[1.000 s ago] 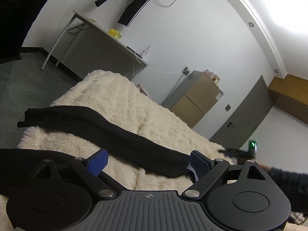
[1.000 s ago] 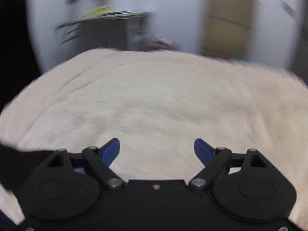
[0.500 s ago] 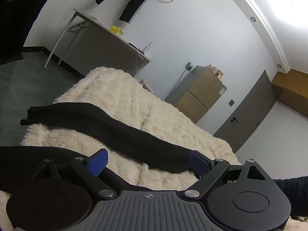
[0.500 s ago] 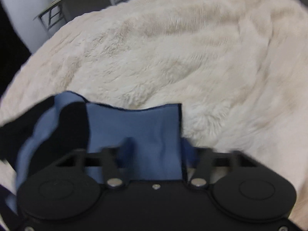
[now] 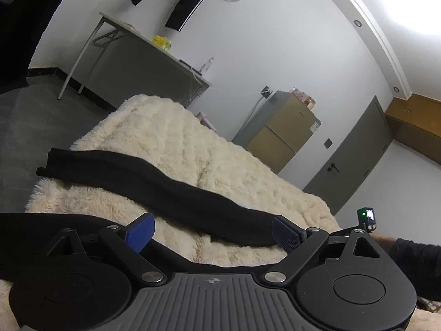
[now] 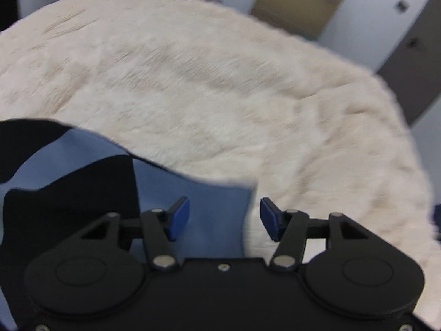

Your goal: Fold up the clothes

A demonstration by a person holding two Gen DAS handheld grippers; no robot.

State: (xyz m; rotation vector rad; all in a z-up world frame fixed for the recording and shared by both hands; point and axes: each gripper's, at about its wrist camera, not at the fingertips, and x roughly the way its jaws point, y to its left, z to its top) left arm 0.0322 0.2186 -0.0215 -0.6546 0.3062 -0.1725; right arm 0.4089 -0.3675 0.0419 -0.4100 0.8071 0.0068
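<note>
A black garment (image 5: 154, 182) lies as a long band across the cream fluffy blanket (image 5: 176, 138), with another black fold near the camera. My left gripper (image 5: 213, 233) is open wide just above it, holding nothing. In the right wrist view the garment shows a blue side (image 6: 215, 201) and a black flap (image 6: 69, 201) at the lower left. My right gripper (image 6: 224, 218) is over the blue corner with its jaws opening. The cloth's edge lies between the pads, and neither pad presses on it. The right gripper (image 5: 366, 218) also shows at the right edge of the left wrist view.
A grey table (image 5: 143, 47) stands by the far wall beyond the bed, with dark clothing (image 5: 187, 2) hanging above it. A tan cabinet (image 5: 286, 135) and a grey door (image 5: 355, 162) are at the back right. A person's dark sleeve (image 5: 413, 262) reaches in from the right.
The right gripper went from open over bare blanket to shut on the blue cloth, and now its jaws have parted again. The left gripper has stayed put and open.
</note>
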